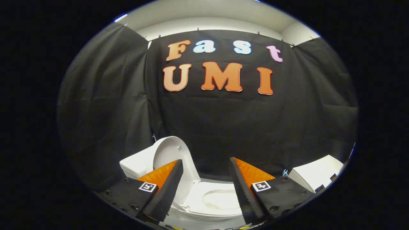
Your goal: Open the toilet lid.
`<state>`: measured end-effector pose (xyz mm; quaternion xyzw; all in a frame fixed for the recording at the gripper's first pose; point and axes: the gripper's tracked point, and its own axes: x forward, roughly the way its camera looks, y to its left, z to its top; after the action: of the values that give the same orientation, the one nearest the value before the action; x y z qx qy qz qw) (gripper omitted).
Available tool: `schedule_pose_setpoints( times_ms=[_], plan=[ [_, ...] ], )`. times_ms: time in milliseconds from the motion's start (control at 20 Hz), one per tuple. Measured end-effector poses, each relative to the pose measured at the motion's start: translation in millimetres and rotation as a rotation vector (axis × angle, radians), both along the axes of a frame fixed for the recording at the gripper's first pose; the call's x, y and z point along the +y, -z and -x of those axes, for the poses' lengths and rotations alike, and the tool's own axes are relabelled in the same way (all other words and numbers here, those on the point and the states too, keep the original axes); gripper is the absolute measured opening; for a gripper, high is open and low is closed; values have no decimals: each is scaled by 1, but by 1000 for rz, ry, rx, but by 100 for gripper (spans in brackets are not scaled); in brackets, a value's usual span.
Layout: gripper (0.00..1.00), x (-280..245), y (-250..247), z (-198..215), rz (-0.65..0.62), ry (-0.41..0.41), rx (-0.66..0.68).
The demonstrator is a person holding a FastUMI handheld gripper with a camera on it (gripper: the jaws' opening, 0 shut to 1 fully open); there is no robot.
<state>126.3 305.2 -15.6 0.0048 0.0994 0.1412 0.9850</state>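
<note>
A black cloth wall (pixel 223 127) backs the booth, and low before it stands a white toilet (pixel 191 204) whose lid (pixel 169 151) is already raised and leans back beside the tank (pixel 135 164), leaving the seat ring (pixel 220 199) and bowl exposed just ahead of and between the fingers; a white box-like object (pixel 314 175) sits off to the right. The gripper (pixel 206 166) is spread wide and holds nothing, both fingers apart from the lid. Judged from this, the opening looks done, so the sound move is to draw away straight, without brushing the lid and tipping it forward.
</note>
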Motion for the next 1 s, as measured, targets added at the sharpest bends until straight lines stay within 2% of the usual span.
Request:
schedule_pose_setpoints(
  times_ms=[250, 500, 800, 1000],
  plan=[
    [93, -113, -23, 13, -80, 86, -36],
    [93, -208, -19, 27, -79, 166, -58],
    [93, -267, -16, 52, -66, 198, -108],
    [93, -284, -20, 59, -60, 226, -125]
  ],
)
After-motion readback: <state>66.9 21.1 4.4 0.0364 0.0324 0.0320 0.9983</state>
